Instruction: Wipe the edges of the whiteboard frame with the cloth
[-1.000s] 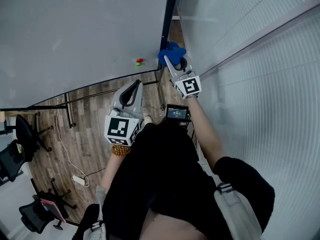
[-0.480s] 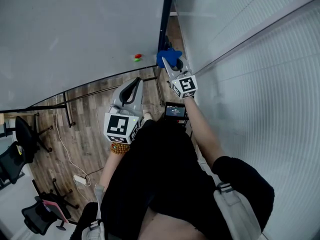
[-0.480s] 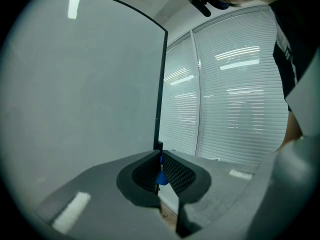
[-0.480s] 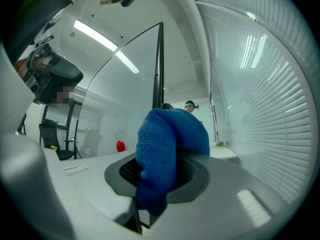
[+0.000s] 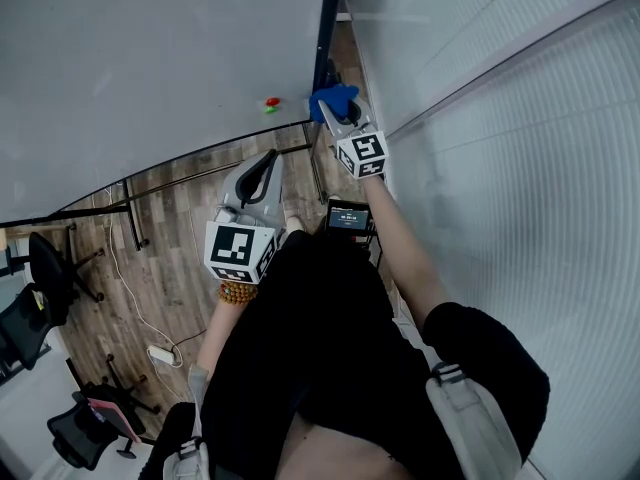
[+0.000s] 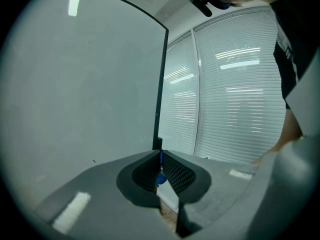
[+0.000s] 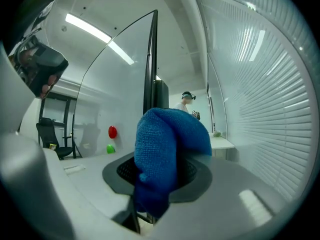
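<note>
1. Two grippers are out in front of the person (image 5: 330, 348). L gripper (image 5: 270, 160) is the nearer one, low, held short of the board. In the left gripper view its jaws are pressed together w/ nothing btwn them, so it is idle.
2. R gripper (image 5: 328, 111) is further fwd, arm stretched out. Its jaws are clamped on the blue cloth (image 5: 333, 98). In the right gripper view the cloth (image 7: 167, 144) bulges up over the jaw tips as a wad, w/ a tail hanging below.
3. Cloth sits low on the dark right-hand upright of the whiteboard frame (image 5: 331, 28), near the bottom corner. Touching or just beside: the two overlap in the head view, so contact is not certain.
4. Key relation: the upright lies dead ahead of R gripper and rises straight behind the cloth in the right gripper view (image 7: 150, 59). Its long axis runs up and away from the cloth. Judged: the stroke should run along that axis w/ the cloth kept against the edge. R is the working arm, L not needed.
5. Just left of the cloth are red and green magnets (image 5: 270, 103) on the board face (image 5: 150, 48), near the cloth but off the frame.
6. Far right: blinds (image 5: 520, 118) close beside the upright. Judged a tight gap, w/ some risk of a knock.
</note>
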Motion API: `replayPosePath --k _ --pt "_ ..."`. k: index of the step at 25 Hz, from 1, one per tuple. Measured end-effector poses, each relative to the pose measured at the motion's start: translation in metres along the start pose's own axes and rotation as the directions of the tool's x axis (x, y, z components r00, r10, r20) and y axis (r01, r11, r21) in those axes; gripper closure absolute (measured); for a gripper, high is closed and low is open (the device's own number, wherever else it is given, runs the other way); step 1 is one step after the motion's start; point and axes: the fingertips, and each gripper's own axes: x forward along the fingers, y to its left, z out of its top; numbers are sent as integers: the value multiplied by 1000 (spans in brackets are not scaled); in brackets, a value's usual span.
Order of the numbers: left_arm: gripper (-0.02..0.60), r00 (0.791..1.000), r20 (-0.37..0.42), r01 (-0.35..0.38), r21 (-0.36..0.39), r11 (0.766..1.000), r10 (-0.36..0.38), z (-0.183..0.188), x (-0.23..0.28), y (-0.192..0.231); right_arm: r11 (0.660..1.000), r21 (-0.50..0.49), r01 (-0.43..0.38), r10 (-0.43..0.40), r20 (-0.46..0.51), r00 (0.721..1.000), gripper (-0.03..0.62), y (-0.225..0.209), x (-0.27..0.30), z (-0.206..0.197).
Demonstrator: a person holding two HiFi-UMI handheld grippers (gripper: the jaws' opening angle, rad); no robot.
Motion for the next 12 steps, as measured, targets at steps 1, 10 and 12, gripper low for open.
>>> replayPosePath --k 1,10,12 --pt "574 1000 -1 1 0 1000 -1 -1 0 0 1000 0 -3 3 -11 1000 457 0 0 -4" --pt "574 1000 -9 -6 -2 1000 6 -6 -6 3 1000 -6 -12 12 -99 995 437 0 4 -37" --pt "574 1000 -11 -7 -4 1000 7 -8 -7 2 1000 -7 -13 12 -118 993 437 1 4 -45"
